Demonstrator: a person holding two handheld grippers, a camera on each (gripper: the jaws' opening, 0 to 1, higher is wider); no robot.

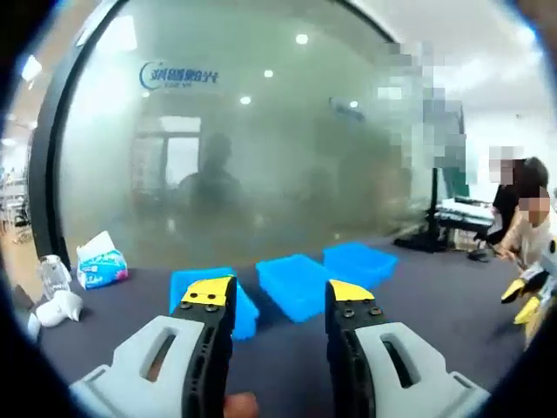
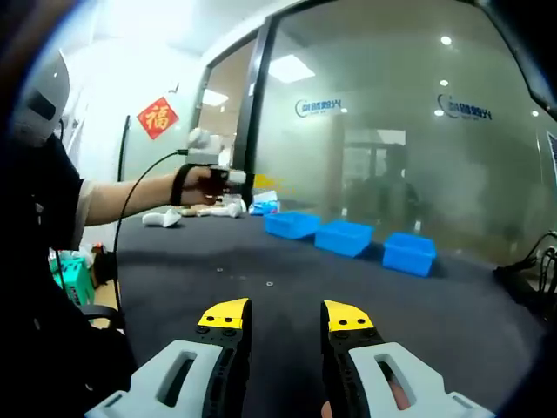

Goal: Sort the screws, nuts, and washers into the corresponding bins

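In the left gripper view the left gripper [image 1: 278,300] is held above the dark counter [image 1: 435,305] with its yellow-tipped jaws standing wide apart and nothing between them. Beyond the jaws three blue bins [image 1: 300,283] sit in a row near the counter's far edge, just in front of a frosted glass wall [image 1: 244,148]. Toward the counter's left end lie a tissue pack [image 1: 100,266] and some white objects [image 1: 57,305] too blurred to name. At the right edge of that view the yellow tips of the other gripper come in, and people [image 1: 522,213] stand in the room behind. In the right gripper view the right gripper [image 2: 285,318] also has its jaws wide and empty, raised over the near part of the counter [image 2: 261,296]. A few small pieces of hardware [image 2: 244,274] lie scattered on the counter between the jaws and the bins [image 2: 348,237], which line the far edge beside the glass. At the left a person's hand [image 2: 198,185] holds the left gripper out over the counter's left end.
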